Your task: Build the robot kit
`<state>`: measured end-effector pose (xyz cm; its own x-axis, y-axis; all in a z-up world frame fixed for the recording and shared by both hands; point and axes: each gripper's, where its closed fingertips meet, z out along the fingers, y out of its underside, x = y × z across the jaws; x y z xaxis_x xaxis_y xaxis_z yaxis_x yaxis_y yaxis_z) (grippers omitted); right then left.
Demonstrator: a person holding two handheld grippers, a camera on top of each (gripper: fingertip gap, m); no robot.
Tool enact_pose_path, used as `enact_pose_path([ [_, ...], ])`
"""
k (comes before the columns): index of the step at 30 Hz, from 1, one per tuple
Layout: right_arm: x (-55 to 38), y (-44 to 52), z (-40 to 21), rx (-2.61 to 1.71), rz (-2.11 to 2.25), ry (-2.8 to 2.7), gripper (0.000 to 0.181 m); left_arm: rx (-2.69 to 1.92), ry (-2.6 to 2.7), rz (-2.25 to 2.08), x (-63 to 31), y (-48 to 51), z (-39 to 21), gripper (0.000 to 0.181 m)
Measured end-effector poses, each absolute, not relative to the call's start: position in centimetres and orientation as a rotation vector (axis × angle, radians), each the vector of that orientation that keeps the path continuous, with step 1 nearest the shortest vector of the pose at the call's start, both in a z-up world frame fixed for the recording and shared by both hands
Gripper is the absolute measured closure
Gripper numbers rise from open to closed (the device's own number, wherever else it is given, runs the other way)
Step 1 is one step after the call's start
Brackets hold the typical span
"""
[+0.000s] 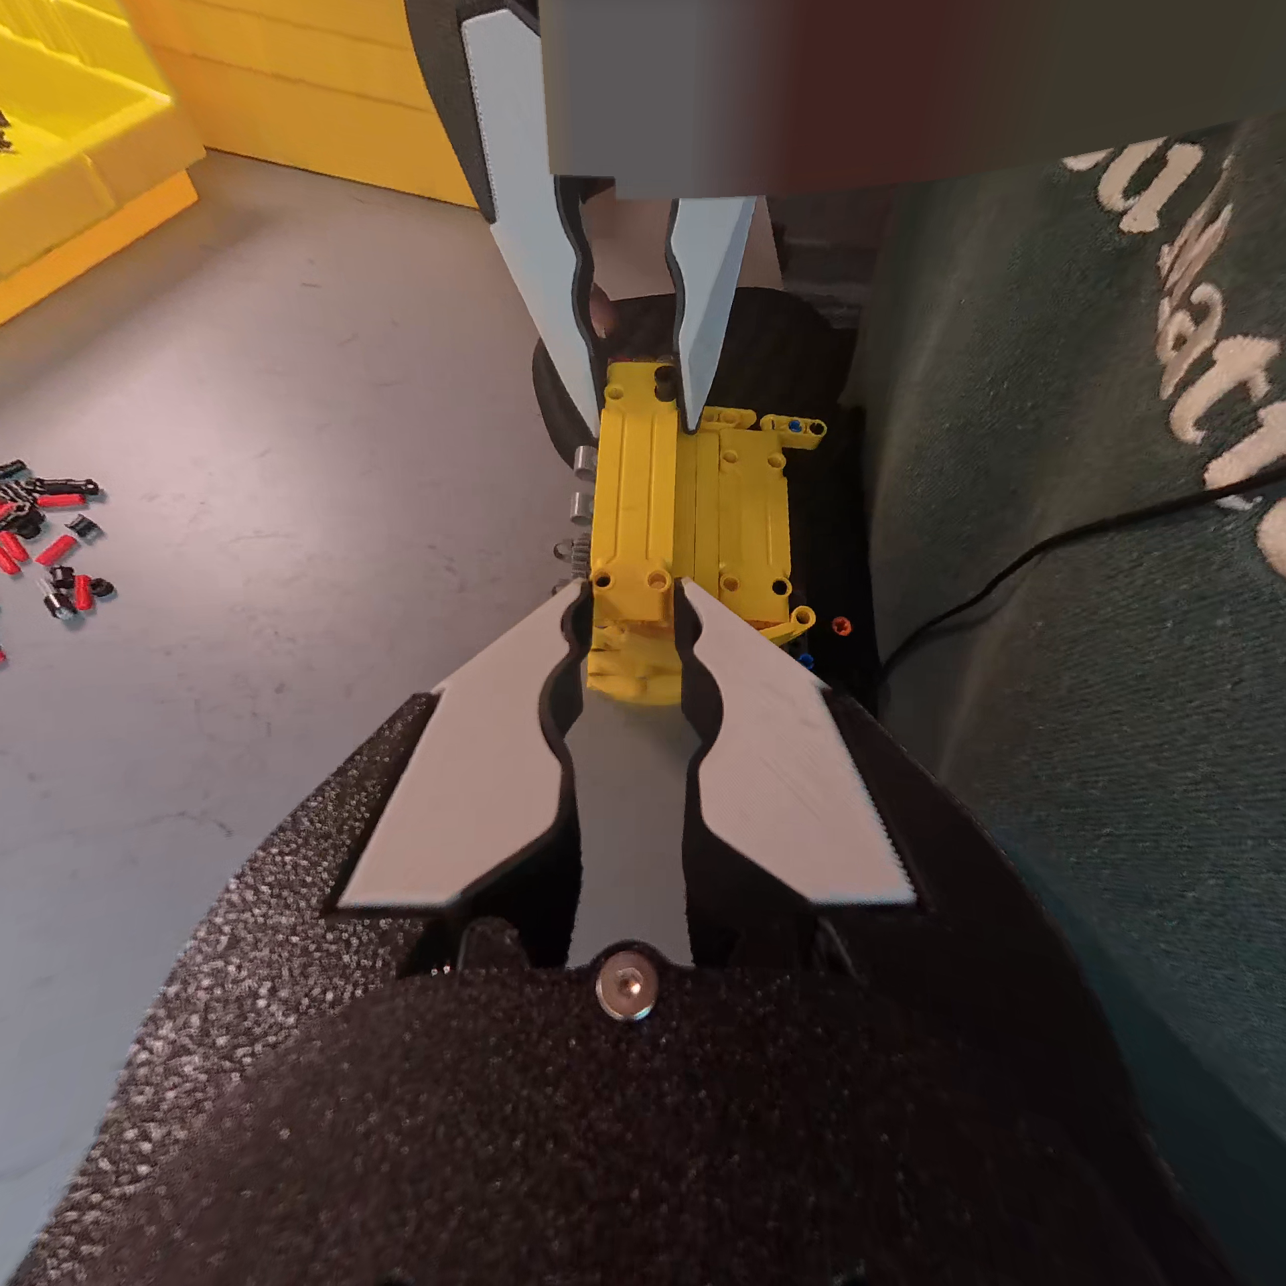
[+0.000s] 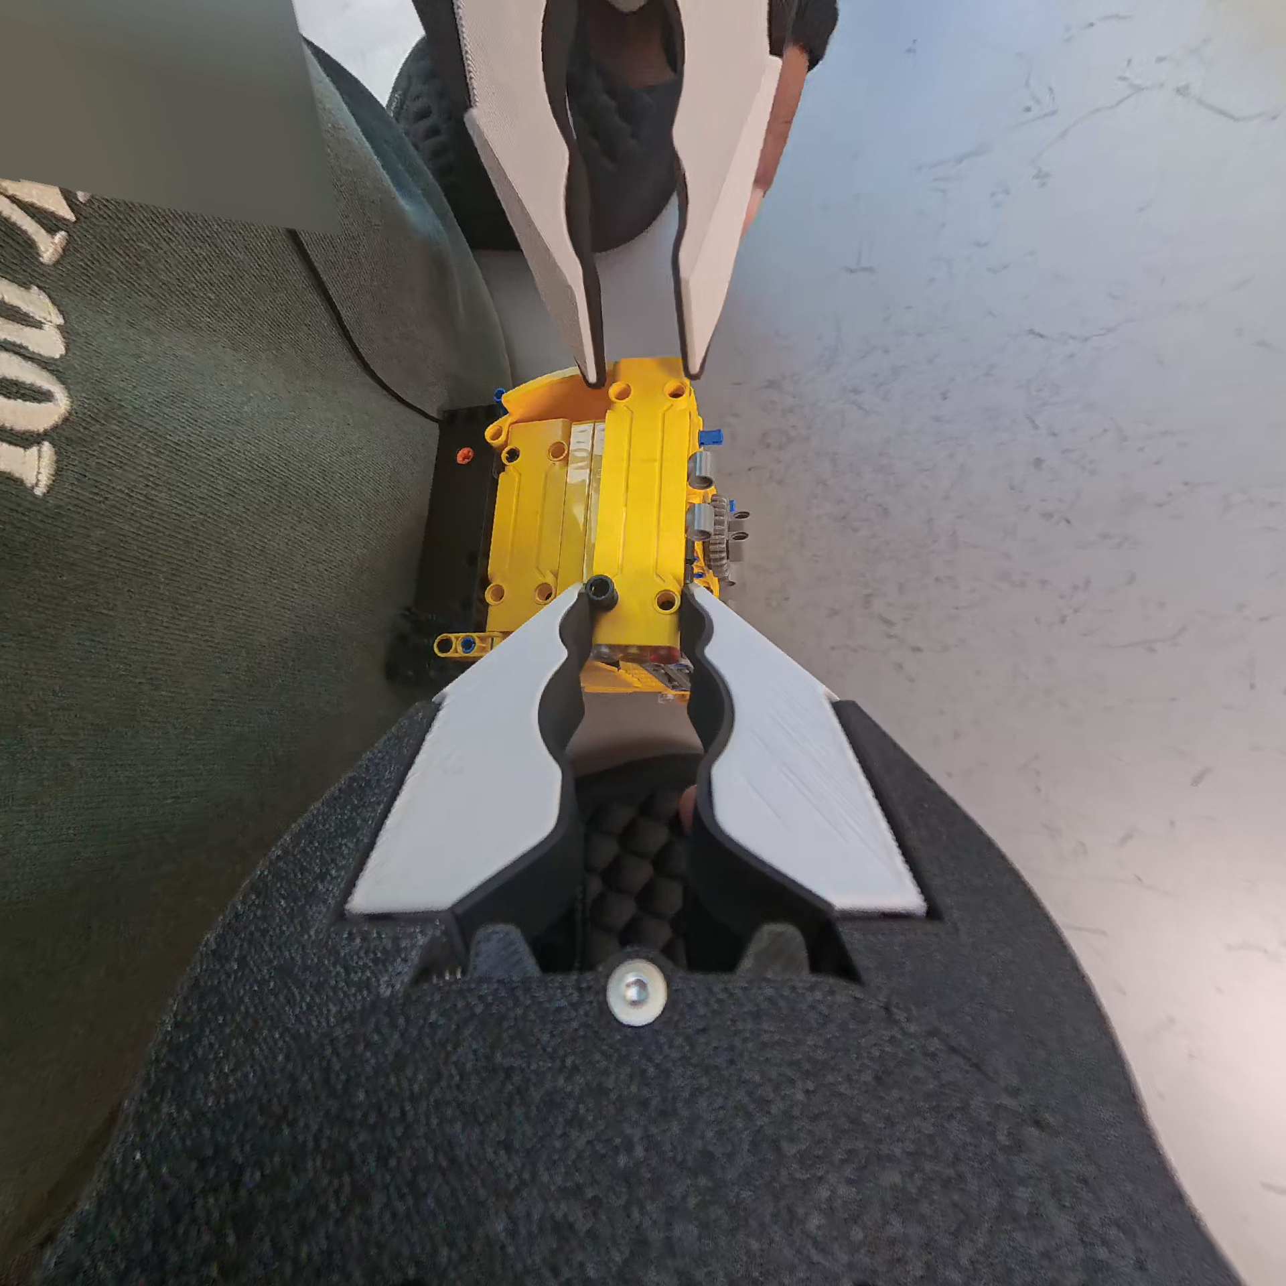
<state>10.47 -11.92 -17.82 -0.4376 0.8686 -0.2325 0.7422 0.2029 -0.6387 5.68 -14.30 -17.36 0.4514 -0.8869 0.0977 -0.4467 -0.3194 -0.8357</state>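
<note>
Your left tongs (image 1: 632,591) clamp the near end of the yellow brick model (image 1: 644,501), which sits at center just above the grey bench (image 1: 313,390). Your right tongs (image 2: 633,598) pinch its opposite end, at 12 o'clock in the left view. Loose red and black pins (image 1: 52,536) lie at 9 o'clock, yellow bins (image 1: 83,174) at 10 o'clock.

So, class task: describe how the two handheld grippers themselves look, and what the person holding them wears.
Both the left gripper and the right gripper look alike: a black, grainy-textured body, a silver screw at its centre, and two pale grey pointed fingers with wavy black inner pads. The person wears a dark green garment with cream lettering; a thin black cable runs across it.
</note>
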Motion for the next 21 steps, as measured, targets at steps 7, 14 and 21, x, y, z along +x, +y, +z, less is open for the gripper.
enact_pose_path([
  [7,10.39,-11.93,-17.84,-1.513,1.035,-2.304,0.157,-2.034,1.033,-0.844,5.60,-14.27,-17.67,0.159],
  [14,10.26,-11.93,-17.95,-1.499,1.049,-2.291,0.157,-2.168,1.048,-0.921,5.71,-14.49,-18.44,0.159],
  [21,10.21,-11.94,-17.97,-1.617,1.250,-2.227,0.157,-2.219,1.033,-1.132,5.80,-14.45,-18.40,0.160],
])
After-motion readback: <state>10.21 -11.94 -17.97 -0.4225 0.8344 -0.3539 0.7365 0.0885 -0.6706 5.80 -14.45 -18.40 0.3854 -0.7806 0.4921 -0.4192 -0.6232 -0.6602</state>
